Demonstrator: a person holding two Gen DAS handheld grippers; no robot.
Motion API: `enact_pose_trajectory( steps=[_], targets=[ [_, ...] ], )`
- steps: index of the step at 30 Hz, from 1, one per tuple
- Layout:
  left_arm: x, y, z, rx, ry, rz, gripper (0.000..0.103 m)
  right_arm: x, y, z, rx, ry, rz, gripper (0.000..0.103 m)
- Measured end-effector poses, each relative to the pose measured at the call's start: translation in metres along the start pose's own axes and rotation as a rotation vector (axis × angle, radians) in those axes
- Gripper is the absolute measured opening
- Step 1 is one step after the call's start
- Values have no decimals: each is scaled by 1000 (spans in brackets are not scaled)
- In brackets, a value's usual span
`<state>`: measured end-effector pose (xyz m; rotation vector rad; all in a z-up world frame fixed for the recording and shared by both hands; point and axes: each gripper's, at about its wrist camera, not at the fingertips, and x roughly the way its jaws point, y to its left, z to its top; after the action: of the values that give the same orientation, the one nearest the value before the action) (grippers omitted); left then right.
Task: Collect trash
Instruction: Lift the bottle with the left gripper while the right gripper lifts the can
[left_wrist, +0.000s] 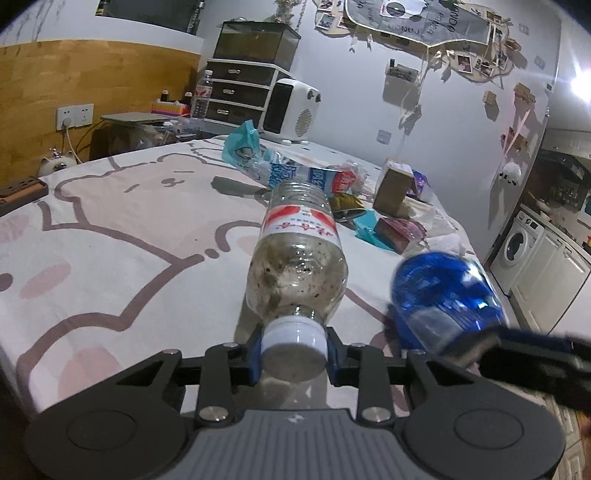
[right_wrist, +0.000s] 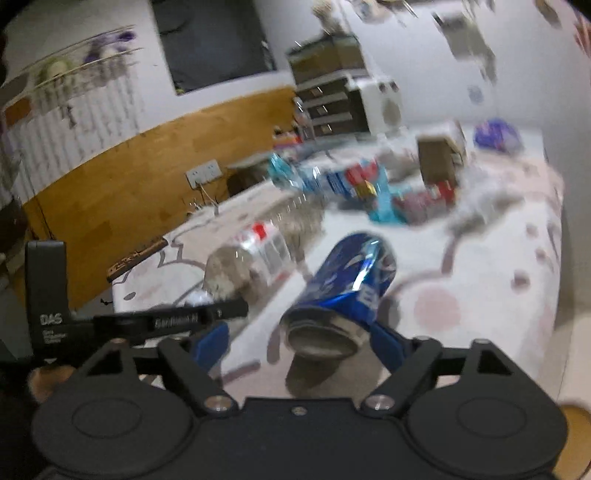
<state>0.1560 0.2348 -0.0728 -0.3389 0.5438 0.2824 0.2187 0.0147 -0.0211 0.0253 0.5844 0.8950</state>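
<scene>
A clear plastic bottle (left_wrist: 299, 258) with a red and white label and dirty dregs points away from me above the bear-print tablecloth (left_wrist: 129, 240). My left gripper (left_wrist: 295, 354) is shut on its white cap (left_wrist: 293, 343), one blue pad on each side. To its right a dented blue can (left_wrist: 443, 291) sits in my right gripper (right_wrist: 299, 328). In the right wrist view the blue can (right_wrist: 343, 288) hangs tilted over its shadow and leans on the right finger (right_wrist: 388, 343). Blur and the left gripper's black bar (right_wrist: 166, 317) hide the contact at the left finger.
Further back on the cloth lies a heap of trash: blue wrappers (left_wrist: 240, 147), a flattened bottle (left_wrist: 295, 173), a cardboard box (left_wrist: 393, 184), a pink packet (left_wrist: 399, 229) and tissue (left_wrist: 443, 240). A white heater (left_wrist: 291, 110) and drawers (left_wrist: 243, 85) stand behind. The table edge drops off at the right, towards a washing machine (left_wrist: 517, 243).
</scene>
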Motion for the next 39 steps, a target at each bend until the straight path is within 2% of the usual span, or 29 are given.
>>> enact_pose_trajectory(
  steps=[3,7,10,12,14,18,25,31,35,39],
  targets=[
    [-3,5,0,-12,-7,21,33,11,8,12,-55,-9,26,75],
    [-6,16,3,-24,-20,59,33,30,18,28,-111,14,127,74],
    [-8,27,8,-28,-36,89,33,33,27,32,-197,14,134,74],
    [-9,33,10,-32,-38,102,33,34,25,36,-238,11,110,80],
    [-10,37,12,-40,-37,107,33,37,19,41,-269,14,109,93],
    [-17,39,15,-29,-51,104,33,52,8,54,-353,42,155,96],
    [-23,45,15,-45,-51,124,33,95,3,79,-485,124,345,102],
    [-20,40,16,-32,-36,121,33,137,-9,92,-435,233,505,102],
    [-16,39,17,-30,-33,122,33,144,-1,94,-457,254,548,103],
    [-12,39,15,-30,-27,117,33,141,16,88,-566,281,507,103]
  ],
)
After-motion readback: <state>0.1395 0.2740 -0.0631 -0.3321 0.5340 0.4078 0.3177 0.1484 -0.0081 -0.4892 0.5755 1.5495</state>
